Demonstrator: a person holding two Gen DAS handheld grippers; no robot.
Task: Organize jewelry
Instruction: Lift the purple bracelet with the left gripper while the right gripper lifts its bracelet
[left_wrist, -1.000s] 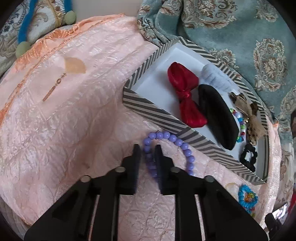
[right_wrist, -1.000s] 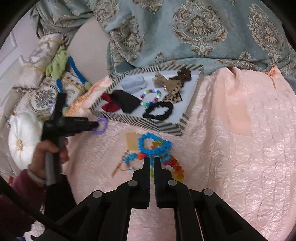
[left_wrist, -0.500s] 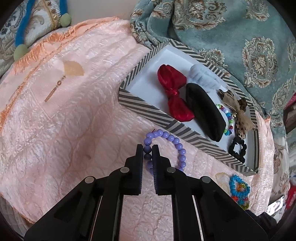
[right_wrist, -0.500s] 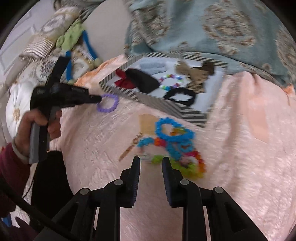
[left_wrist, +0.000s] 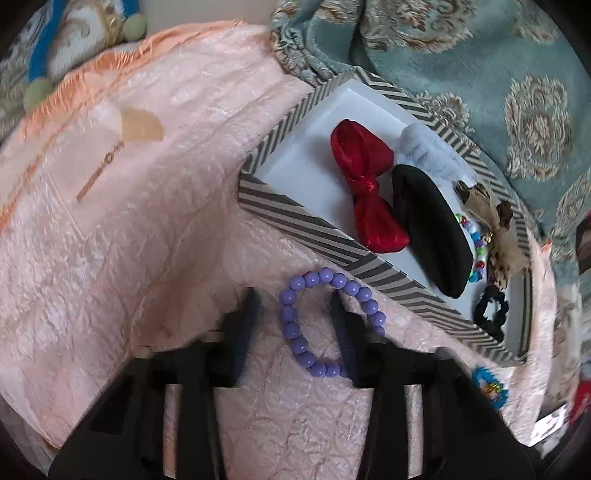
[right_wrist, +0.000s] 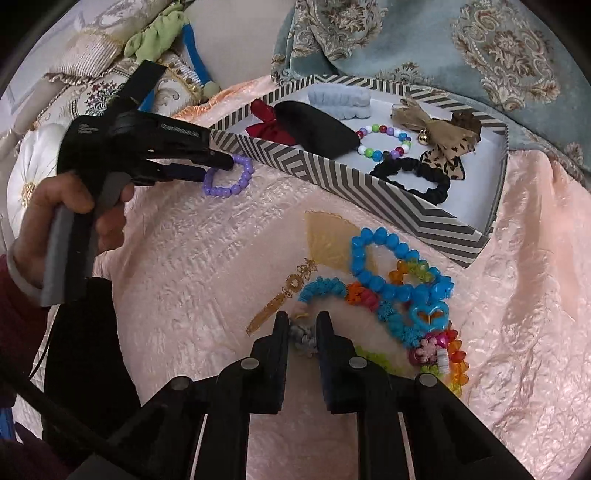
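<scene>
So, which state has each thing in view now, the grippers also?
left gripper: open, astride one side of the purple bead bracelet
purple bead bracelet: flat on the pink cloth, outside the box
right gripper: just been closing, pressed on a grey-blue hair tie
striped box: no lid on it, partly filled
bright bead pile: tangled on the cloth

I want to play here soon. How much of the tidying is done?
Partly done. A red bow, a black hair tie and a colourful bead bracelet already lie in the striped box. The left tool stands open around the purple bracelet, on the cloth beside the box. The right tool has just been closing on a grey hair tie. The bright pile of bracelets is left.
</scene>
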